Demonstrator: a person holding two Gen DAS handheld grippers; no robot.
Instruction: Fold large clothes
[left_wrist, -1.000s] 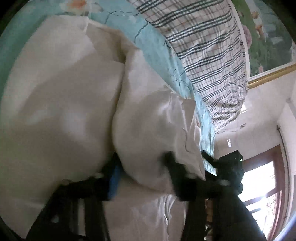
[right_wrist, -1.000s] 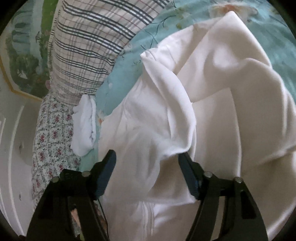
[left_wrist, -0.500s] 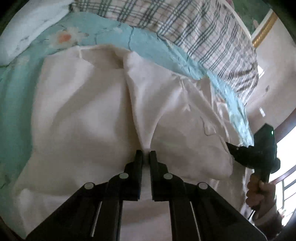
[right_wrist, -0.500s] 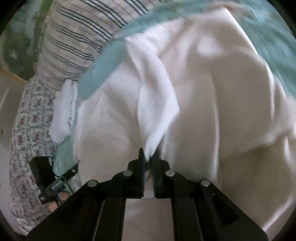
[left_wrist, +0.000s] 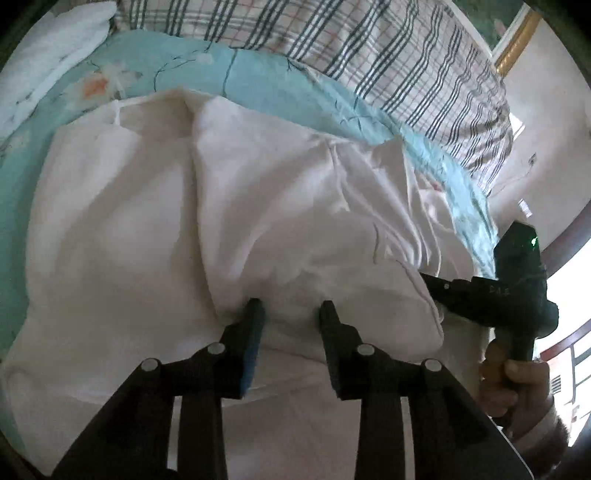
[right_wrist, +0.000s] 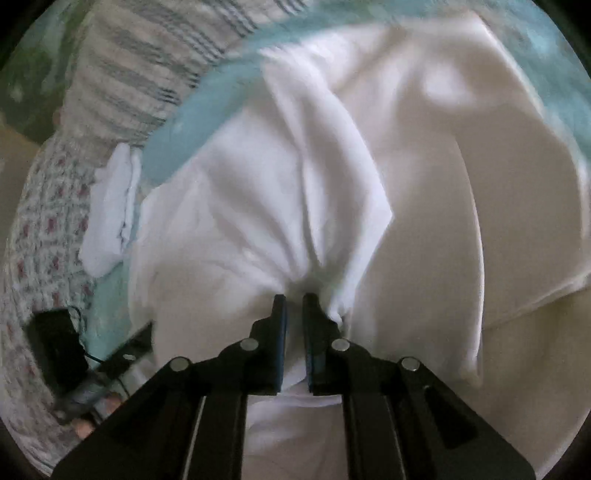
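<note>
White garment (left_wrist: 122, 229) beside plaid pillow (left_wrist: 369, 55): soft, light, limp; grip hems. Left gripper (left_wrist: 291, 314) just parted, fold loose between; right gripper (right_wrist: 293, 302) pinches a gathered fold.

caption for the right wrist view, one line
Right gripper pinching a bunched fold of the white garment on a teal bedsheet.

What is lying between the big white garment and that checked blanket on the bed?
A strip of turquoise flowered bedsheet separates the white garment from the checked blanket. The left wrist view shows it clearly; the right wrist view shows it blurred.
</note>
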